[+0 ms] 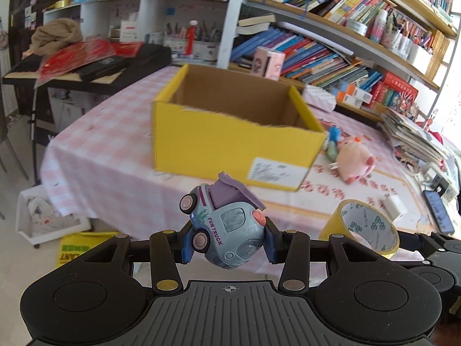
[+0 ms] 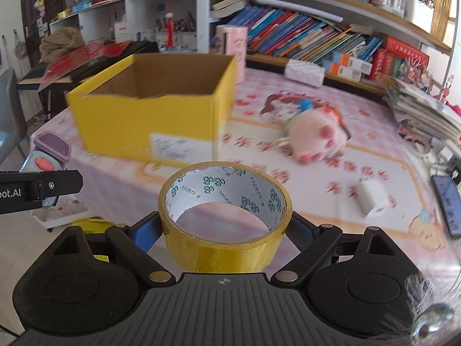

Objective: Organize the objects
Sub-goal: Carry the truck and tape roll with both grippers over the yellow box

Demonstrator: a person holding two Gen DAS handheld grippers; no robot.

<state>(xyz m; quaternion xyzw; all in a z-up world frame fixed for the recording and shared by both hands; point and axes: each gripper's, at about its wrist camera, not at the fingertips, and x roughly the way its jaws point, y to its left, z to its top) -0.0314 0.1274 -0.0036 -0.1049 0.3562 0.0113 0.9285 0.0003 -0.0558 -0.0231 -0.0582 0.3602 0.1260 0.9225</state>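
Note:
My left gripper (image 1: pixel 229 243) is shut on a small blue-grey toy truck (image 1: pixel 227 227) with a purple tipper, held in the air before the table's near edge. My right gripper (image 2: pixel 226 227) is shut on a roll of yellow tape (image 2: pixel 226 216), its blue pads pressing the roll's two sides. The tape roll (image 1: pixel 363 227) also shows at the right of the left wrist view, and the truck (image 2: pixel 47 155) at the left edge of the right wrist view. An open yellow cardboard box (image 1: pixel 230 144) (image 2: pixel 149 127) stands ahead on the pink checked tablecloth; what its inside shows looks empty.
A pink plush pig (image 2: pixel 317 138) and a small doll (image 2: pixel 291 106) lie right of the box. A white charger (image 2: pixel 373 197) and a phone (image 2: pixel 448 201) rest near the right edge. Bookshelves (image 2: pixel 317 37) line the back, a paper stack (image 2: pixel 426 109) sits right, a keyboard (image 1: pixel 86 63) left.

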